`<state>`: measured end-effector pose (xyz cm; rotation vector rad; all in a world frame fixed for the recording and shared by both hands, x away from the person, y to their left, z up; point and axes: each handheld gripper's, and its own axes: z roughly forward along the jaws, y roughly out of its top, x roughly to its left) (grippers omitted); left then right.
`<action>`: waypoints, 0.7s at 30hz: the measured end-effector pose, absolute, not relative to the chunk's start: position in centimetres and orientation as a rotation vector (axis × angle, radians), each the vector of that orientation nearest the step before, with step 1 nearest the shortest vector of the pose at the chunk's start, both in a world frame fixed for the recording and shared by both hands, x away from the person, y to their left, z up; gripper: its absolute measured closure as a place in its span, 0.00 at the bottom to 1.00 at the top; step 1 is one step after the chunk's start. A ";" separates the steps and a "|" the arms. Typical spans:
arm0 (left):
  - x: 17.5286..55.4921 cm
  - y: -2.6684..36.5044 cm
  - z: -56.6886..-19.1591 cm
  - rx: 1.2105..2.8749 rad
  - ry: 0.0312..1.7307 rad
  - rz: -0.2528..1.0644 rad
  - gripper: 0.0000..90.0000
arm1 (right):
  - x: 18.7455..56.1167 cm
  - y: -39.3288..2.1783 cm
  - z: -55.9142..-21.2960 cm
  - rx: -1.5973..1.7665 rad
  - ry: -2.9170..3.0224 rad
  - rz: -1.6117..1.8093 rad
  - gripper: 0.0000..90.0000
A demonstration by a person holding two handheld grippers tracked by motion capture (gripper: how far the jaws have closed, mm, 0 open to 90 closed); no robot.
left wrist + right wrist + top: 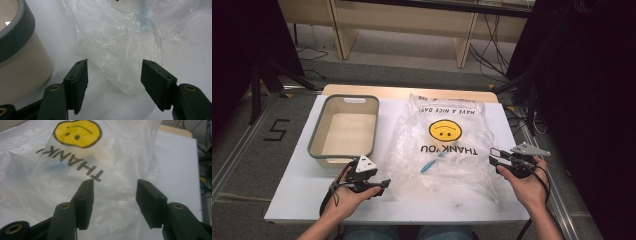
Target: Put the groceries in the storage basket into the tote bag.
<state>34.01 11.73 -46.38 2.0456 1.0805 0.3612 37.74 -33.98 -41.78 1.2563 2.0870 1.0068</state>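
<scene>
Plastic bag (443, 145) flat on table (302, 200), right of grey-rimmed tub (343, 127). Left gripper (113, 75) wide, empty, aimed at bag's near corner. Right gripper (113, 192) wide, empty, over bag's right edge. Best: pinch single layer low, both edges. Tub empty; blue item (430, 163) inside bag.

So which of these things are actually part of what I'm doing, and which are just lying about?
In the job:
- plastic bag, with something blue inside
- left gripper, jaws open at the bag's edge
- right gripper, jaws open beside the bag

Lying about:
- grey-rimmed tub
- cables on the floor
</scene>
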 end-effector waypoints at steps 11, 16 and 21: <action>33.7 11.8 -46.3 2.048 1.091 0.373 0.43 | 36.6 -33.0 -42.9 1.268 2.169 1.001 0.53; 33.7 11.8 -46.3 2.044 1.088 0.377 0.43 | 36.4 -32.8 -43.1 1.256 2.174 1.000 0.53; 33.7 11.8 -46.3 2.052 1.087 0.393 0.42 | 36.3 -32.8 -43.2 1.256 2.176 0.997 0.53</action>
